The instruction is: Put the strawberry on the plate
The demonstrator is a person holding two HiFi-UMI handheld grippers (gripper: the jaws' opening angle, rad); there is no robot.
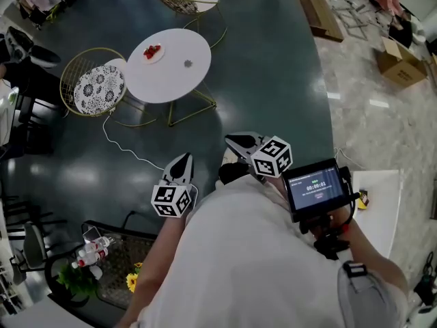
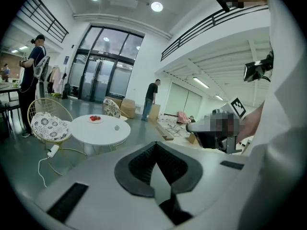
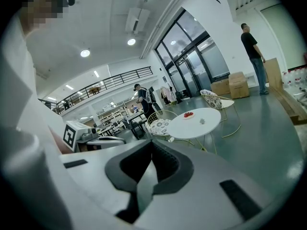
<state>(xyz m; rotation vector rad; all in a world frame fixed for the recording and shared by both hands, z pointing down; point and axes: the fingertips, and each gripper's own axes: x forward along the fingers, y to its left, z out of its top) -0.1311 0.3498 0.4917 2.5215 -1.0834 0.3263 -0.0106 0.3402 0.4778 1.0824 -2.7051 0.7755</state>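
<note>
Two claws are held out before the person's chest on bent arms in white sleeves, side by side, both pointing ahead and slightly downward. The left claw (image 1: 181, 161) has its jaws pressed together with nothing between them, which its own view makes plain. The right claw (image 1: 237, 142), just beside it and a little further forward, is likewise closed and empty. Well ahead of both tips, off to the left of the left claw, stands a round white desk (image 1: 174, 77). The strawberry (image 1: 151, 50) lies there as a red cluster on a small plate (image 1: 161, 57), and a small grey thing (image 1: 188, 63) sits apart from it on the same top. The head view alone shows yellow flowers (image 1: 132, 280) behind and left of the left claw. The gripper views add what it lacks: tall glass doors (image 2: 103, 75) beyond the desk and a person standing (image 2: 151, 99) near them. The left gripper view also catches the right claw's marker cube (image 2: 238, 107) to its right, and the right gripper view catches the left claw's cube (image 3: 71, 134) to its left.
</note>
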